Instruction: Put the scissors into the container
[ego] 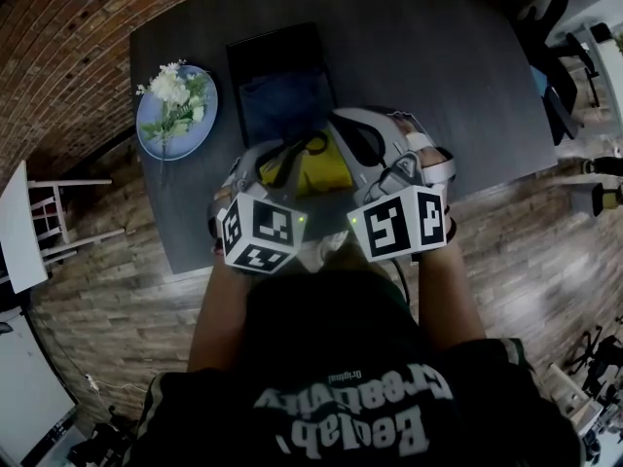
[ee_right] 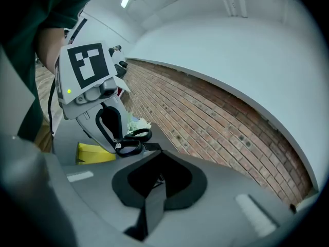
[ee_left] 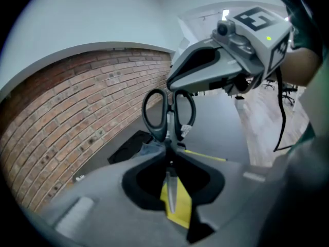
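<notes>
In the left gripper view, black-handled scissors (ee_left: 168, 118) stand with the blades pinched in my left gripper (ee_left: 169, 151). Their handles point away, over the dark table (ego: 428, 76). In the head view the left gripper (ego: 289, 163) and the scissors (ego: 310, 145) hang above a yellow block (ego: 326, 170). A black open container (ego: 277, 78) with something blue inside lies just beyond. My right gripper (ego: 338, 123) reaches in from the right, its tips close above the handles. In the right gripper view its jaws (ee_right: 159, 156) meet with nothing between them.
A blue plate with white flowers (ego: 177, 110) sits at the table's left. A brick wall runs behind the table. A white chair (ego: 34, 222) stands on the wood floor at the left, and office chairs (ego: 569, 27) at the right.
</notes>
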`<state>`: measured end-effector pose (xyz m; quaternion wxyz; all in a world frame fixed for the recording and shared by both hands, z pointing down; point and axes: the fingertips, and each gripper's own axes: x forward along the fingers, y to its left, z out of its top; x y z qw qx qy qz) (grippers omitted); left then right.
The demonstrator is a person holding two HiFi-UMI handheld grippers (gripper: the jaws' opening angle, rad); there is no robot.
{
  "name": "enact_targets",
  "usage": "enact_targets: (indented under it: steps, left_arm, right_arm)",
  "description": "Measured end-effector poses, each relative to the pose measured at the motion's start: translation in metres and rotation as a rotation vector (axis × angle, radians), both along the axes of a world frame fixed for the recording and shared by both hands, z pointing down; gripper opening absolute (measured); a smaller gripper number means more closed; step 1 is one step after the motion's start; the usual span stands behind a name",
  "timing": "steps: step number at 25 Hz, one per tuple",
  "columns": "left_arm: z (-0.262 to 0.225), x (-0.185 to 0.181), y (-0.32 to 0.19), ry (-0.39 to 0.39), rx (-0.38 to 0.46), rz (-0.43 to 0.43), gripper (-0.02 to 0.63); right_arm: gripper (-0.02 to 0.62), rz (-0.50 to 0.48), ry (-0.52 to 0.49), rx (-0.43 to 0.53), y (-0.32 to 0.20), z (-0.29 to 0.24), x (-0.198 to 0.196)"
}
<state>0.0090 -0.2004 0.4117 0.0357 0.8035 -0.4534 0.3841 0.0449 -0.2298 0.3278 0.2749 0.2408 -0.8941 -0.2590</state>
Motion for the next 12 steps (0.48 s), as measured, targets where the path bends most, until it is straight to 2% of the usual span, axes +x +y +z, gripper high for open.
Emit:
enact_targets:
  steps: [12]
  left_arm:
    - [0.038,-0.009,0.001,0.018,-0.097,-0.016,0.06]
  right_arm:
    - [0.006,0.012,0.027,-0.07,-0.008,0.033,-0.004]
